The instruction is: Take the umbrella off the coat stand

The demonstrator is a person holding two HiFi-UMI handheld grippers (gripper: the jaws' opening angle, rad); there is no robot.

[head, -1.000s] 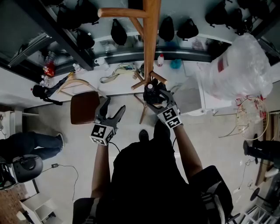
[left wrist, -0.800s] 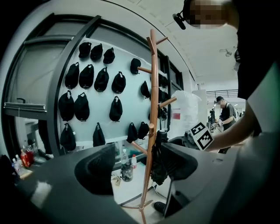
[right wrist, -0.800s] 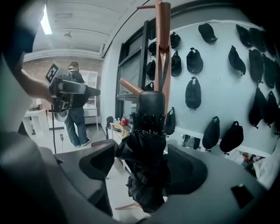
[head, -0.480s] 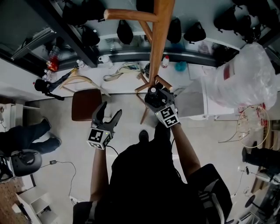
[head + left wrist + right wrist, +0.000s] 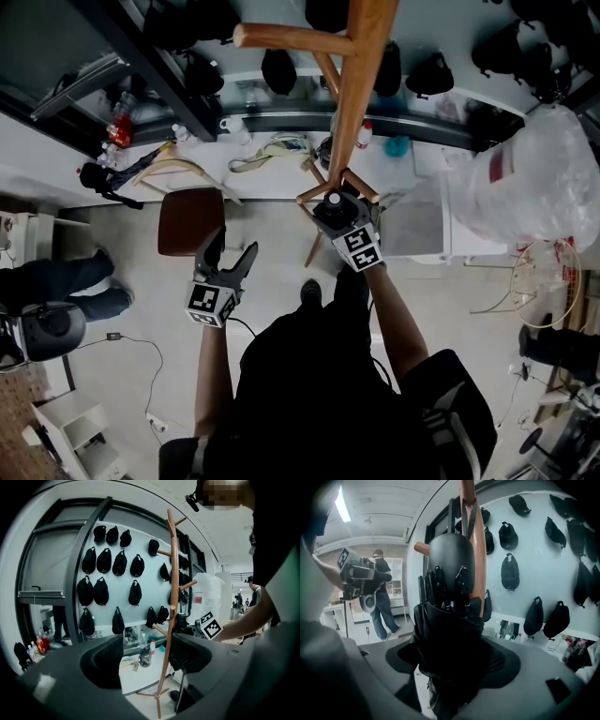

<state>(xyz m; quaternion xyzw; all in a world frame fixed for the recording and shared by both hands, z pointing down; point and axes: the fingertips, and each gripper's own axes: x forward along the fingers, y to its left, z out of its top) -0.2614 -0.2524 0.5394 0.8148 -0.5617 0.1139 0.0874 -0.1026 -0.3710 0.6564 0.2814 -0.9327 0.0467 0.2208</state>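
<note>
Two hand-held grippers, one coat stand, one umbrella.

1. Right gripper [image 5: 337, 217]: at the foot of the stand's pole in the head view, on the right. Its own view shows the jaws [image 5: 450, 660] set wide and clamped on the folded black umbrella, whose cloth fills the gap from pad to pad. The jaws have just been closing a little, with the umbrella between them.

2. Umbrella [image 5: 447, 620]: black, folded, upright, ribs and rounded cap showing at the top. It stands just in front of the wooden pole, and a dark strap runs up above it against the wood. From the head camera only its top [image 5: 331, 200] shows, above the right gripper.

3. Left gripper [image 5: 232, 246]: left of the right one and well apart from the stand. Jaws [image 5: 145, 660] spread wide with nothing between them.

4. Coat stand [image 5: 361, 84]: pale brown wood, tall pole with angled pegs and splayed feet; seen full height in the left gripper view [image 5: 174, 597].

5. Black caps [image 5: 119, 564]: in rows on the far wall behind the stand.

6. White counter [image 5: 272, 187]: far side, carrying bottles and small clutter.

7. Brown stool [image 5: 187, 223]: on the floor, left of the left gripper.

8. Clear plastic bag [image 5: 525, 178]: large, at the far right.
</note>
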